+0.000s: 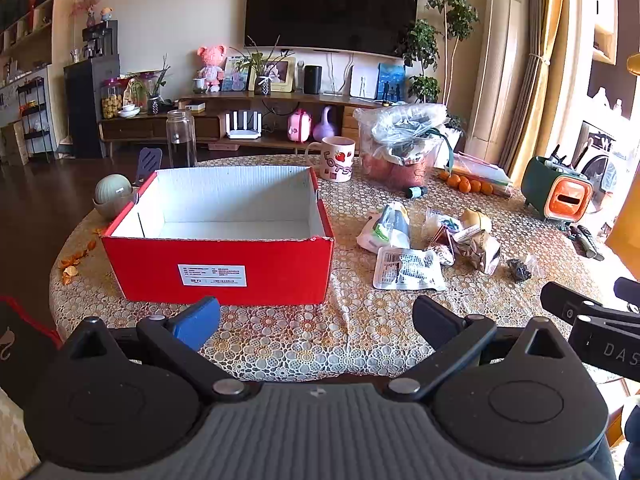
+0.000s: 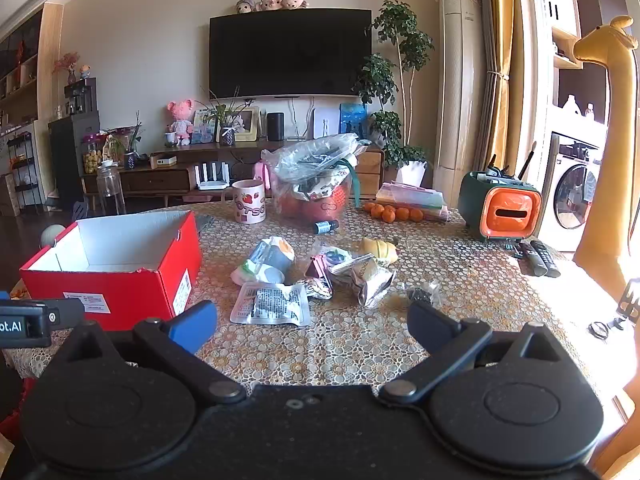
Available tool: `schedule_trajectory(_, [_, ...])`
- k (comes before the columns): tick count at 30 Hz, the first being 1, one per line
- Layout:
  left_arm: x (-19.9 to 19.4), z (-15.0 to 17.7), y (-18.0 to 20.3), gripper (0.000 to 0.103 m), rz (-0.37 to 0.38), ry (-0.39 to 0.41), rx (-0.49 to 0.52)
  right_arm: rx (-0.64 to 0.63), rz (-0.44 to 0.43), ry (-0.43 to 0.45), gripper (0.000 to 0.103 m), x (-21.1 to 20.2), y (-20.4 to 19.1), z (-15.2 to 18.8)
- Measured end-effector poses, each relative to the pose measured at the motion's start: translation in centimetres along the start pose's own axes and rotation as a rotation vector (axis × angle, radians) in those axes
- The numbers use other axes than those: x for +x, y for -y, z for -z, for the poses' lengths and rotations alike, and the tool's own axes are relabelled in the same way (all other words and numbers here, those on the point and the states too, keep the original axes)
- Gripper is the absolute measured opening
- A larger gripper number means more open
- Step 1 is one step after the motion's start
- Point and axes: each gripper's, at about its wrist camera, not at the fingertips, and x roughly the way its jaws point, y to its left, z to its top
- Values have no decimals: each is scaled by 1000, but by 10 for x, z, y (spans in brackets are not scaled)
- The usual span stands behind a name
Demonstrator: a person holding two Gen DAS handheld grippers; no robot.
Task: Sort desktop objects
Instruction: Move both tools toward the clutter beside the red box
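An open red cardboard box [image 1: 224, 264] with a white, empty inside stands on the table's left; it also shows in the right wrist view [image 2: 120, 284]. A heap of snack packets [image 1: 424, 244] lies to its right, with a flat white packet [image 2: 272, 304] at the front, a silver pouch [image 2: 368, 280] and a small dark packet [image 2: 424, 294]. My left gripper [image 1: 316, 320] is open and empty, low over the table just before the box. My right gripper [image 2: 312, 326] is open and empty, just before the white packet.
A strawberry mug [image 2: 249, 201], a bagged red basket [image 2: 316, 184], tangerines [image 2: 394, 213] and a small bottle [image 2: 326, 226] stand behind the heap. A green and orange holder [image 2: 502, 208] and remote controls [image 2: 538, 258] are at the right. Orange peel [image 1: 74, 260] lies left of the box.
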Motion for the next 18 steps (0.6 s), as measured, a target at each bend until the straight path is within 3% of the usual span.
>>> schedule_trajectory(5, [3, -3, -3, 103, 110, -9, -26, -10, -8, 12, 102, -1, 0, 0])
schedule_trajectory(12, [6, -8, 10, 103, 101, 36, 5, -6, 3, 19, 102, 6, 9, -2])
schedule_trajectory(18, [25, -14, 21, 103, 126, 22, 41, 2, 10, 8, 100, 22, 19, -3])
